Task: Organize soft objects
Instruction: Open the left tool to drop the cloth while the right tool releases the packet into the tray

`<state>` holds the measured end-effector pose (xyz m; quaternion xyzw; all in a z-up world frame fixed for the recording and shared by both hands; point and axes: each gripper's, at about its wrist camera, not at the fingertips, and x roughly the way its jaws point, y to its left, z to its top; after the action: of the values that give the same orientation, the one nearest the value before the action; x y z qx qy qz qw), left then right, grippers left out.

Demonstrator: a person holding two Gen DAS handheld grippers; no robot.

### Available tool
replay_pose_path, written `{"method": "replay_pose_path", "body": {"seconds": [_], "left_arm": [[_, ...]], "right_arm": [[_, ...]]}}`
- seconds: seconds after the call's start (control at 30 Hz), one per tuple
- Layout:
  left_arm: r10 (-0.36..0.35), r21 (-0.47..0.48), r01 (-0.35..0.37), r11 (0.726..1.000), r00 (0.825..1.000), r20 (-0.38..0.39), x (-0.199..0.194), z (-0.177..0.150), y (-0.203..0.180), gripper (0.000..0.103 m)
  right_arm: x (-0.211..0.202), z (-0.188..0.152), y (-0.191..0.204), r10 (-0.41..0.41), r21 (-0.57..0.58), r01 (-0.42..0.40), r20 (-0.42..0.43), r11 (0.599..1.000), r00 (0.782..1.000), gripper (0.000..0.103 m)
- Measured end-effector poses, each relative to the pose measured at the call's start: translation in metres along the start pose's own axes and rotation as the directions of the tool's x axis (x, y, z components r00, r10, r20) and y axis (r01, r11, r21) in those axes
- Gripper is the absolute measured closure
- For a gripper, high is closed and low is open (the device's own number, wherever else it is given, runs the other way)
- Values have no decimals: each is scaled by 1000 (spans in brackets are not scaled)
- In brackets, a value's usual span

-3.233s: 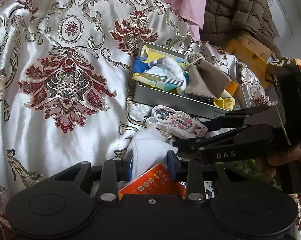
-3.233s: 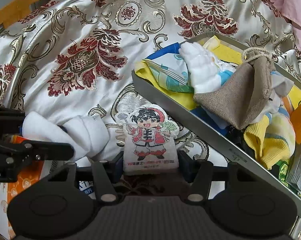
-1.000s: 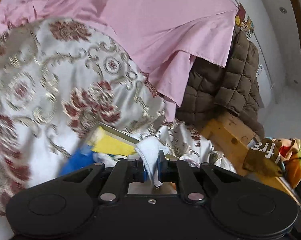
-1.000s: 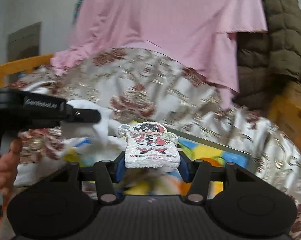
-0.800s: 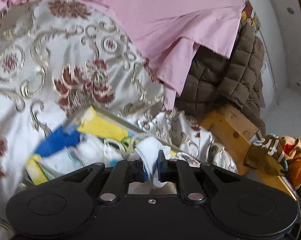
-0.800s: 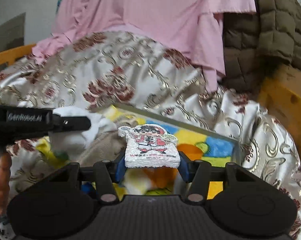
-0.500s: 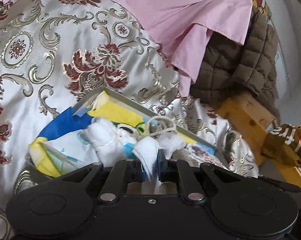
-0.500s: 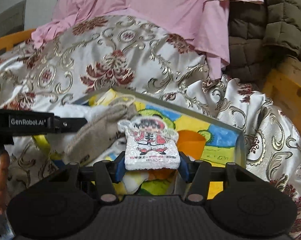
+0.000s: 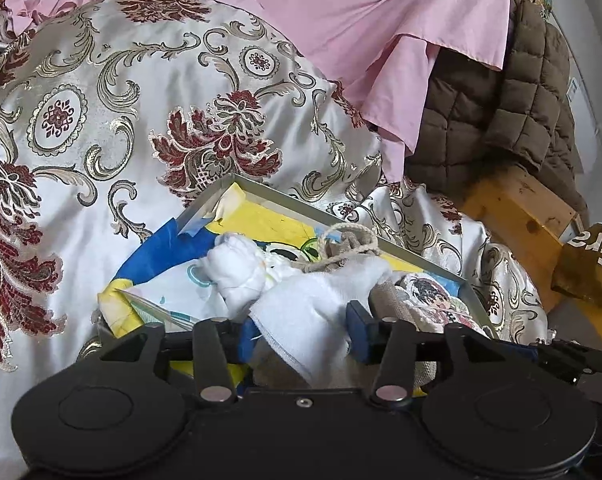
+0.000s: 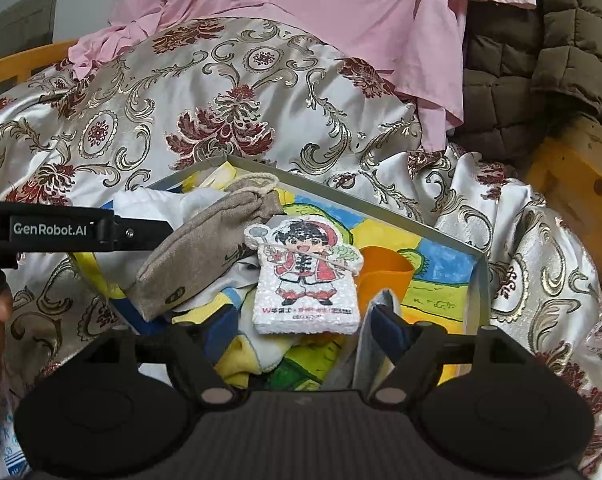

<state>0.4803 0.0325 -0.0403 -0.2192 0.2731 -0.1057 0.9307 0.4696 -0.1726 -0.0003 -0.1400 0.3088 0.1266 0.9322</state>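
Progress: I'm opening both grippers, left gripper (image 9: 299, 338) freeing the sock (image 9: 317, 304), right gripper (image 10: 301, 332) freeing the sponge (image 10: 305, 280), into the tray (image 10: 477, 276).

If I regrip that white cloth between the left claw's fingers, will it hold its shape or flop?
Probably flop: the white cloth drapes in loose folds between the opening left claw, with a frayed edge hanging down. It looks light and thin, so it should bunch rather than slide. It lies on the beige drawstring pouch in the tray, so tugging may drag that along.
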Motion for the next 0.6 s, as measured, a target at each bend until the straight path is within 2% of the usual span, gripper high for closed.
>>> {"method": "replay_pose_path", "body": {"seconds": [0.2,0.6], "left_arm": [[-2,29,2,1000,1000,20,-12,0,-8,34],[38,80,-42,996,998,57,-52,0,-17,18]], "right_arm": [[-14,1,-7,-17,25,17,22,1000,1000,18],[-52,4,-22,-62,160,50,73,986,995,7]]}}
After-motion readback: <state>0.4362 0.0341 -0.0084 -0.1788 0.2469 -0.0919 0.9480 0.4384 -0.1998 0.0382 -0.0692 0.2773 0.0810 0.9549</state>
